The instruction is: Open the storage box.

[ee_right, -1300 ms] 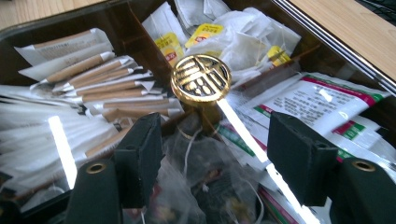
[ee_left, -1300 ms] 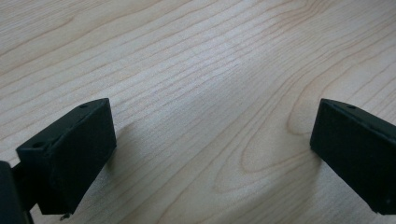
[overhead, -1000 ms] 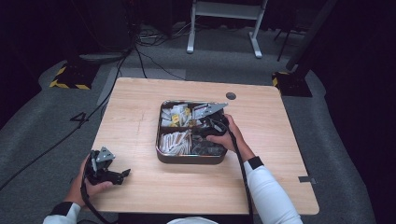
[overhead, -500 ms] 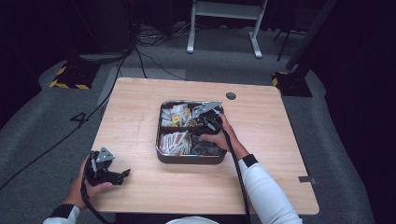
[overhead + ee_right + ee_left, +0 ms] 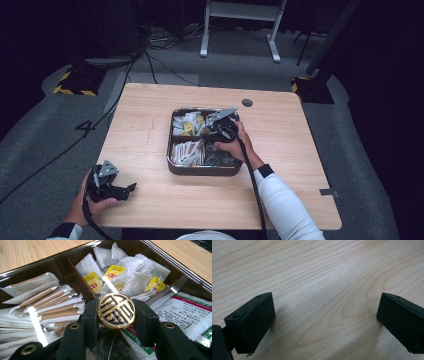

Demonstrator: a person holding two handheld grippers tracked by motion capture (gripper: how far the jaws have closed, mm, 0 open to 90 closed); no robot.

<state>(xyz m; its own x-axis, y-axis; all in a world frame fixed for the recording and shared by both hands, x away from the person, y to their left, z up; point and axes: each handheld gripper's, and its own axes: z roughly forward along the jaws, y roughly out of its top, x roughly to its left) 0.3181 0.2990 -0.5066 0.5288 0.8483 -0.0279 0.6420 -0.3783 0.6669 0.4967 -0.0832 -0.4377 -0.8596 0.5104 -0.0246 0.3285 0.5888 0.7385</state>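
Wooden counter holds a tray. At its center, right tongs have just been closing on a gold knob; it could slip out. Left tongs, wide open and empty, wait at seven o'clock.

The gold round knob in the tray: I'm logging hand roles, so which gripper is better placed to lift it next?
Right. The right gripper has been closing its jaws either side of the gold knob in the tray. The left gripper rests open on the table, far off.
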